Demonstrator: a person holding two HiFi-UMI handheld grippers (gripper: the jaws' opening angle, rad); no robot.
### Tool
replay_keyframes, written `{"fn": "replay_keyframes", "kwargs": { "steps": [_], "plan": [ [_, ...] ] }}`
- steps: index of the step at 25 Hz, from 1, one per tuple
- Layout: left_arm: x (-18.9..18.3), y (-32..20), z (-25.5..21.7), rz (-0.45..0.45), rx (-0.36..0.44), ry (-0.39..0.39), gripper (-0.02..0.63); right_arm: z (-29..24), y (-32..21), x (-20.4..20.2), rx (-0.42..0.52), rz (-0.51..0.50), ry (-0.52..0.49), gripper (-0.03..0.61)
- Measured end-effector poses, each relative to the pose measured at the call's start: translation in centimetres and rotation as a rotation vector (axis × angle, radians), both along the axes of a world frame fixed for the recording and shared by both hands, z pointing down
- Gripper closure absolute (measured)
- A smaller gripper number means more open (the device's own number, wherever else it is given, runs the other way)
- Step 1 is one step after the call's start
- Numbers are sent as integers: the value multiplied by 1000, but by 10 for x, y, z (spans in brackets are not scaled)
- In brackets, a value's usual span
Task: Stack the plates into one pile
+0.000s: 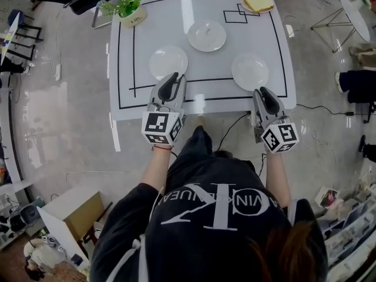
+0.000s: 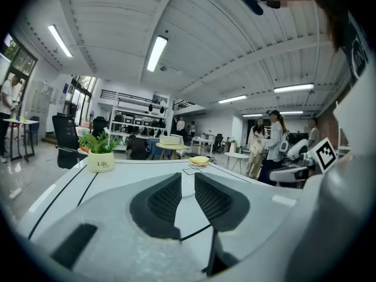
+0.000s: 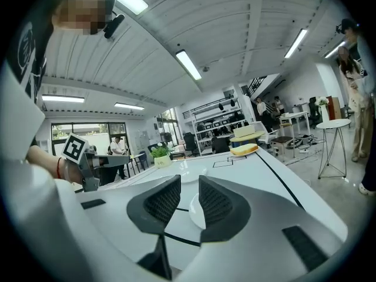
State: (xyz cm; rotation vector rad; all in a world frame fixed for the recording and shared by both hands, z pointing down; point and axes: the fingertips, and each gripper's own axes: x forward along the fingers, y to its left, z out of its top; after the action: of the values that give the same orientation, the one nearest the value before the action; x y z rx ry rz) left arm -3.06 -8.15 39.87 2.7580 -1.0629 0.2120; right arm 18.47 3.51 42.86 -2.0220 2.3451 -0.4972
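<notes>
At the near edge of the table [image 1: 194, 7], I am holding both claws low and nearly level, pointing across it. 3 white plates are lying apart in a triangle, none stacked yet. My left claw [image 1: 174, 76] is standing slightly parted with nothing between its jaws. The left plate [image 1: 168, 61] is lying straight ahead of its tips, so close that from above they are seeming to meet the near rim; I cannot tell whether they are touching. My right claw [image 1: 263, 91] is gaping wider, also empty, and the right plate [image 1: 250, 71] is sitting just ahead along its jaws, showing through the gap. The far plate [image 1: 207, 35] is lying well beyond, between the 2 claws and nearer my left one. I am judging each near rim the natural first grasp.
</notes>
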Motion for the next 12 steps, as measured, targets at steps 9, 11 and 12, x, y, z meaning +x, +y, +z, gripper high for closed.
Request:
{"fn": "replay_keyframes", "kwargs": {
  "steps": [9, 11, 12],
  "plan": [
    [64, -11, 24, 212, -65, -20, 541, 23, -2, 15, -59, 120, -14, 482],
    [78, -3, 33, 255, -103, -26, 541, 27, 1, 21, -79, 126, -8, 480],
    [85, 0, 36, 274, -117, -30, 540, 27, 0, 26, -83, 133, -7, 480]
  ]
}}
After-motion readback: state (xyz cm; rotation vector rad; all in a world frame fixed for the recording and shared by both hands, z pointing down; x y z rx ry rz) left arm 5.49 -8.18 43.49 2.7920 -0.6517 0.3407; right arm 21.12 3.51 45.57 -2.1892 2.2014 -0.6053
